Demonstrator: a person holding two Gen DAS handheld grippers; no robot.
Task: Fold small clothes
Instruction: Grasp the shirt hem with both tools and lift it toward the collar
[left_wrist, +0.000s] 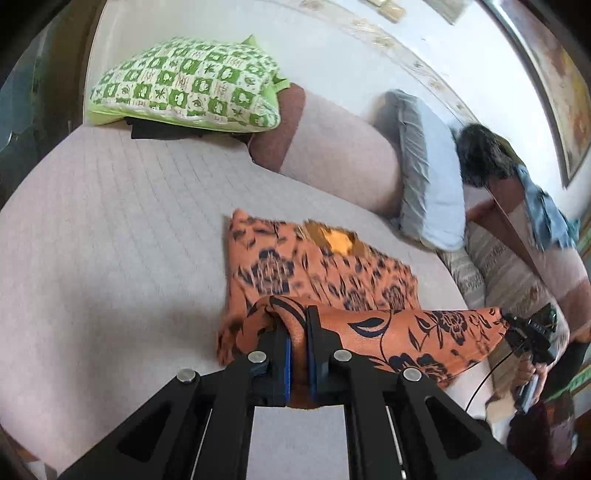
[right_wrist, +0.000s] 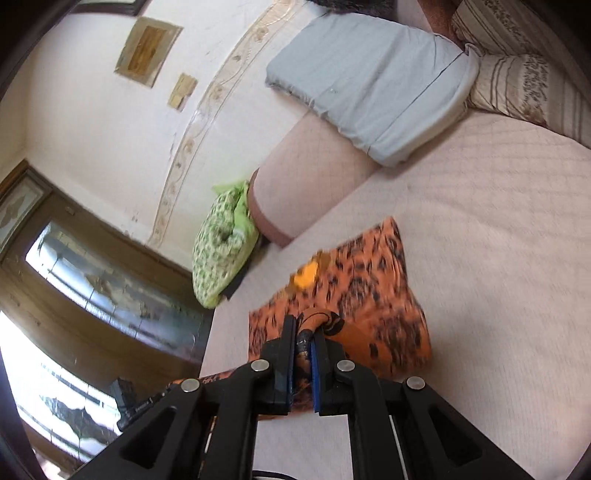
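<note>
Left gripper (left_wrist: 299, 332) jaws clamped on corner of orange floral-print cloth garment (left_wrist: 388, 332). Right gripper (right_wrist: 306, 345) jaws clamped on opposite corner. Edge stretched between them, raised; rest draped on pale quilted bed cover (left_wrist: 110, 221).

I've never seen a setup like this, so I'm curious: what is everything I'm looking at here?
orange floral garment: one, orange with dark flowers, on the bed, near edge lifted
bed: one, pale pink quilted cover
green checked pillow: one, far corner
grey-blue pillow: one, against the bolster
pink bolster: one, bed's far edge
left hand-held gripper: black, shut on the garment
right hand-held gripper: black, shut on the garment
</note>
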